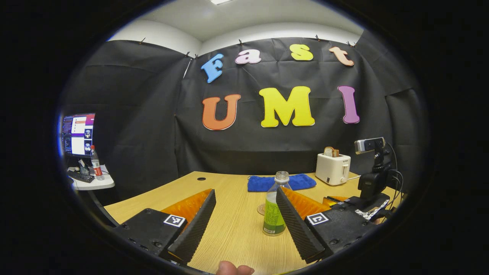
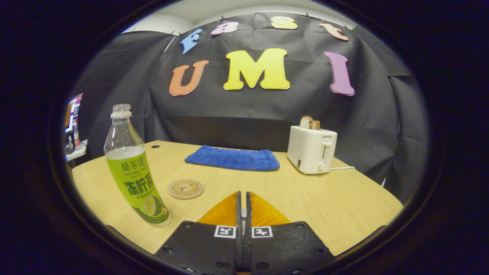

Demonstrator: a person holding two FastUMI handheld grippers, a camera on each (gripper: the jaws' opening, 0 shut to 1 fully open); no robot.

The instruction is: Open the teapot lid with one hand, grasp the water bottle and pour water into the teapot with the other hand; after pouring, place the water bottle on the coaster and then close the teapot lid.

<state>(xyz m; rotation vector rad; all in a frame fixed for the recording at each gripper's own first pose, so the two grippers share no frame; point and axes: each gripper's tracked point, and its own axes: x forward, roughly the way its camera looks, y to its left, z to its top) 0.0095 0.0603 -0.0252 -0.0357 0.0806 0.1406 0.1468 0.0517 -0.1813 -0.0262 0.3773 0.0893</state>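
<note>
In the left gripper view, the left gripper [image 1: 244, 206] is held low over the wooden table [image 1: 237, 236] with its two fingers spread wide apart and nothing between the pads. The water bottle [image 1: 276, 204] is seen standing upright on the table, uncapped, partly masked by the right-hand finger [image 1: 296, 225]; whether that finger touches it cannot be told. A round coaster [image 1: 261, 209] is seen just behind and to the left of the bottle's base. A fingertip of the person [image 1: 233, 269] is seen at the near edge.

In the right gripper view, the right gripper [image 2: 243, 206] is held with its fingers pressed together, nothing clamped. The water bottle [image 2: 133, 172] stands at near left, tilted by the lens, holding clear liquid up to the top of its green label. The coaster [image 2: 186, 189] lies flat beside it, to the right and a little farther, apart from it.

Farther back, a blue cloth [image 2: 233, 159] is laid on the table, and a white toaster [image 2: 312, 149] with bread in its slot stands at far right. A camera on a stand [image 1: 372, 168] is noted at the right edge in the left gripper view, and a monitor [image 1: 78, 133] on a side desk at far left.
</note>
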